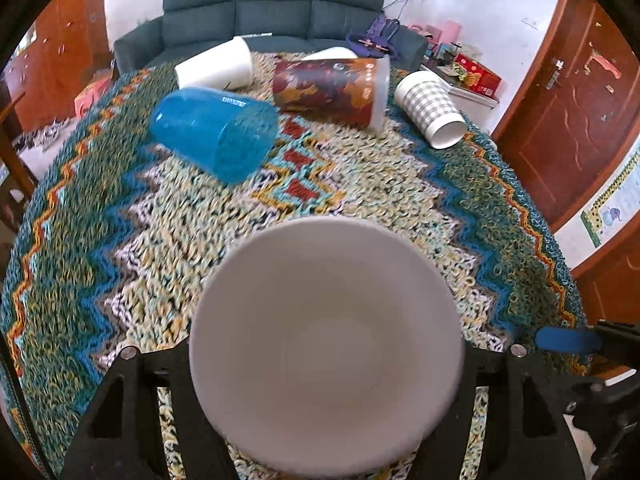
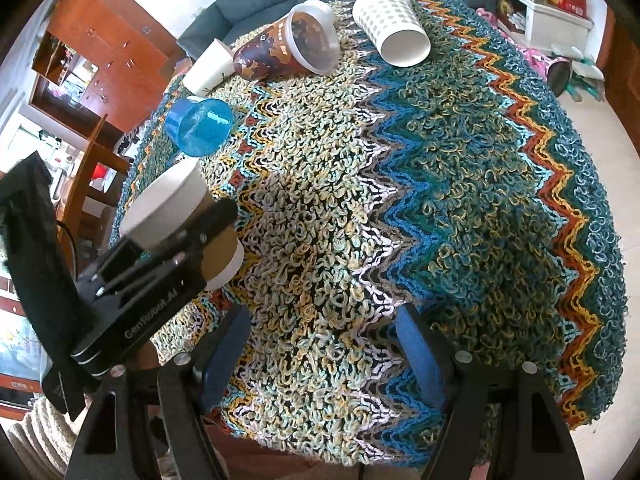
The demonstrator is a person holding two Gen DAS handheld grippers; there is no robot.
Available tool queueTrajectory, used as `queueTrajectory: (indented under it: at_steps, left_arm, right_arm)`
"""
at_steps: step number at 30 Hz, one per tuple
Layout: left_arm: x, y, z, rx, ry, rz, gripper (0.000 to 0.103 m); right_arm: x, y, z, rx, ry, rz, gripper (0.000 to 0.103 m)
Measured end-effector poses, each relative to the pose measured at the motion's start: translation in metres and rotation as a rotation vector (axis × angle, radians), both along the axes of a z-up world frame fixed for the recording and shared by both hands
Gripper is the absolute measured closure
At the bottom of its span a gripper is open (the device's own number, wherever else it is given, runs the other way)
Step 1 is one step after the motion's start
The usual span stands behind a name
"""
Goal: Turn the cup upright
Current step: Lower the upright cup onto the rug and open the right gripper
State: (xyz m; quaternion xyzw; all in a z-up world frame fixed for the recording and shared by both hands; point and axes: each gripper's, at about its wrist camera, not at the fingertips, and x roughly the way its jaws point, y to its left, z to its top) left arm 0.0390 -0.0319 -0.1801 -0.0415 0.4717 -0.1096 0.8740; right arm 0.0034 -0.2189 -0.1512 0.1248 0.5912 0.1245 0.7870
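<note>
Your left gripper (image 2: 200, 236) is clamped on the white paper cup (image 1: 326, 364), held tilted above the knitted tablecloth (image 2: 400, 200), mid-flip. Your right gripper (image 2: 324, 356) hangs empty, fingers apart. Next, I judge, turn the mouth up and set the base down flat.

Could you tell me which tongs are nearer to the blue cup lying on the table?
Left. The left tongs, shut on a white paper cup, sit just short of the blue cup. The right tongs hang open further back, near the table's front edge.
</note>
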Motion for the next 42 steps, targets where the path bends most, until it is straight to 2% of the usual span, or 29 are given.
queueTrajectory:
  at_steps: [2, 4, 8, 20, 27, 31, 36, 42]
  left_arm:
    - [-0.002, 0.004, 0.003, -0.016, -0.012, 0.01, 0.014]
    - [-0.006, 0.006, 0.009, -0.026, -0.047, 0.008, 0.013]
    - [-0.009, 0.0, 0.014, 0.018, -0.076, -0.02, 0.004]
    - [-0.018, 0.0, 0.034, 0.008, -0.097, -0.079, 0.004]
    - [-0.027, 0.012, 0.061, -0.018, -0.135, -0.069, 0.004]
    - [-0.03, 0.019, 0.095, -0.017, -0.137, -0.039, 0.004]
    - [-0.021, 0.03, 0.131, -0.004, -0.021, 0.032, 0.004]
    - [-0.028, 0.041, 0.173, 0.049, -0.044, 0.109, 0.004]
  right_arm:
    - [0.0, 0.003, 0.002, -0.01, -0.009, 0.008, 0.027]
    - [0.0, 0.004, 0.002, -0.016, -0.014, 0.013, 0.027]
    - [0.0, 0.007, 0.002, -0.019, -0.009, 0.02, 0.027]
    - [-0.002, 0.013, 0.004, -0.041, -0.021, 0.046, 0.027]
    - [-0.007, 0.017, 0.016, -0.047, -0.052, 0.081, 0.027]
    - [-0.013, 0.019, 0.039, -0.041, -0.084, 0.104, 0.027]
    - [-0.013, 0.024, 0.086, -0.064, -0.185, 0.114, 0.027]
    - [-0.004, 0.035, 0.139, -0.108, -0.248, 0.114, 0.027]
